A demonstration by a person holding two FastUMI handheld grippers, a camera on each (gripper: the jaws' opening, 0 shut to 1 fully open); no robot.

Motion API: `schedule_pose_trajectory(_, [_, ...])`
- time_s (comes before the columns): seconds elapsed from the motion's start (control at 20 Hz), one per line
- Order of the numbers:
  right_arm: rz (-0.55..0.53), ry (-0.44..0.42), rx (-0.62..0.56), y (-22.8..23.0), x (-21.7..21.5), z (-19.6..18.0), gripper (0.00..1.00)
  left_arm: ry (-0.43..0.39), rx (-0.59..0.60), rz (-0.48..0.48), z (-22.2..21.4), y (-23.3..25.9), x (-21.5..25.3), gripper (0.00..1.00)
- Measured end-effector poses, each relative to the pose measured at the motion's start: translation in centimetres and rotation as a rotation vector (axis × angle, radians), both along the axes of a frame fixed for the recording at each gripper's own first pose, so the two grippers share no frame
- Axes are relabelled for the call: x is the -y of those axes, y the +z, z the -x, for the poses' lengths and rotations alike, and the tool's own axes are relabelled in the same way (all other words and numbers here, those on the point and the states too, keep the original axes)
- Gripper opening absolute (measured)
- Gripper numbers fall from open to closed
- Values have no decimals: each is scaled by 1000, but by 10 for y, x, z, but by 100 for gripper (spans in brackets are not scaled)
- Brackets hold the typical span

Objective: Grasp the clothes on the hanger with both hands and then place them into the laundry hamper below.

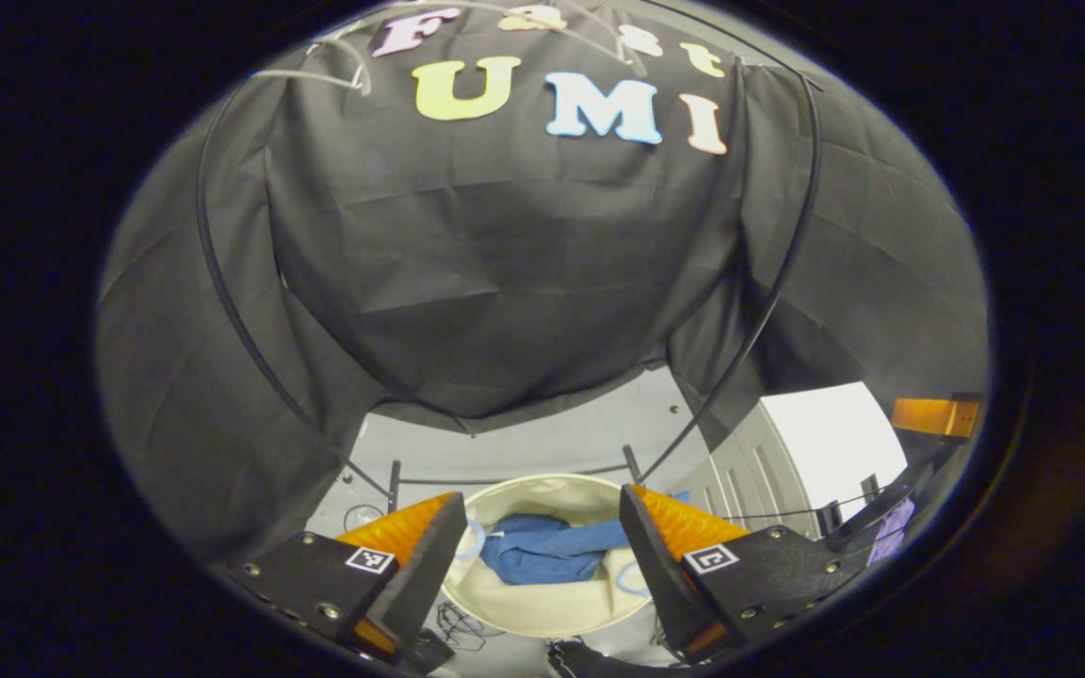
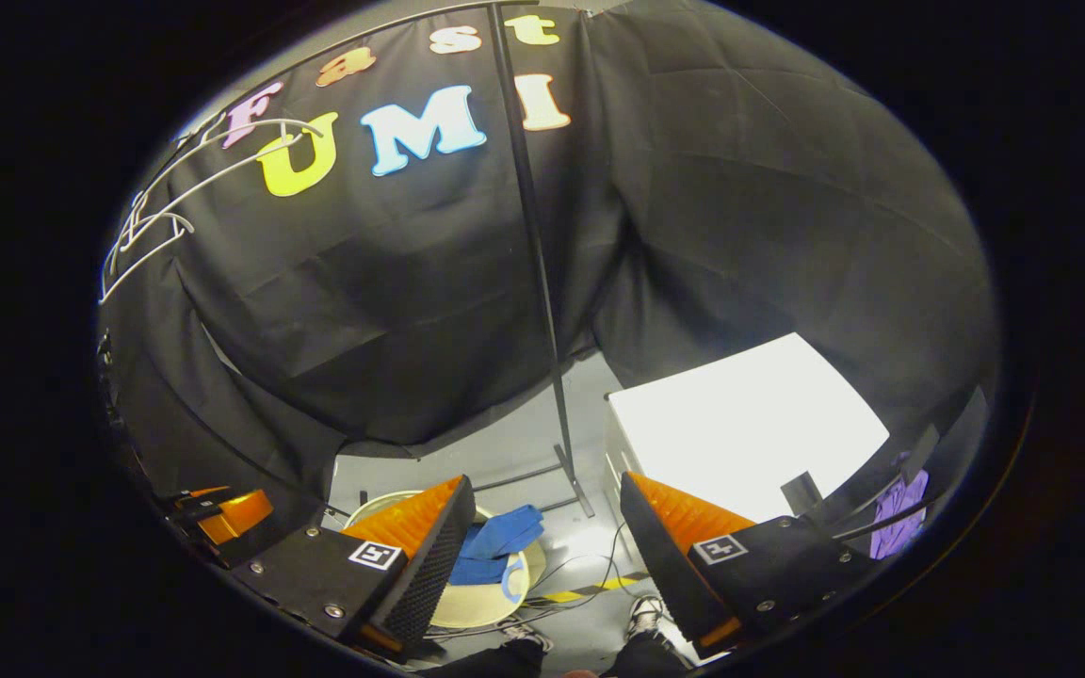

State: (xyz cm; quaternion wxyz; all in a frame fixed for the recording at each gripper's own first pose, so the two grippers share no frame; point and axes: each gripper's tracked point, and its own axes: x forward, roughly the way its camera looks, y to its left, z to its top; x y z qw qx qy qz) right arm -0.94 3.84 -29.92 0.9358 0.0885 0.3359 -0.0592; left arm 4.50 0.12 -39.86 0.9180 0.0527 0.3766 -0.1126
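No word or number is legible on any object. The left gripper carries a square black-and-white coded marker on each finger, as does the right gripper. A yellow-and-black strip on the floor may be warning tape.

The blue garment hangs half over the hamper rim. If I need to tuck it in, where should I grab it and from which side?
Probably the sleeve-like end of the blue garment that lies over the hamper's rim. It sticks out loose, so come from above and pinch across it. Both the left gripper and right gripper are open and empty.
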Motion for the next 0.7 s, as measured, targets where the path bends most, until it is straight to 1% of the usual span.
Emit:
schedule_pose_trajectory(0.05, [6,14,29,7,14,1,96,24,22,-12,7,15,8,95])
schedule_pose_trajectory(0.15, [13,37,97,18,40,-9,96,79,62,-1,22,38,30,93])
schedule_pose_trajectory(0.25, [7,74,130,22,57,-9,96,126,87,6,45,55,53,95])
schedule_pose_trajectory(0.35, [23,117,177,34,70,-14,96,164,154,-2,60,82,63,95])
schedule_pose_trajectory(0.4, [37,128,201,40,79,-11,96,182,181,-1,68,95,68,93])
schedule_pose_trajectory(0.45, [44,132,220,48,85,-10,96,191,206,10,75,109,74,96])
schedule_pose_trajectory(0.5, [46,127,237,57,89,-9,96,190,232,19,82,127,80,94])
schedule_pose_trajectory(0.55, [44,121,268,71,91,-15,96,185,268,16,84,147,83,95])
schedule_pose_trajectory(0.65, [45,118,353,107,88,-18,96,175,355,-5,83,191,79,94])
schedule_pose_trajectory(0.7, [49,121,388,123,87,-19,92,171,400,-9,82,215,79,93])
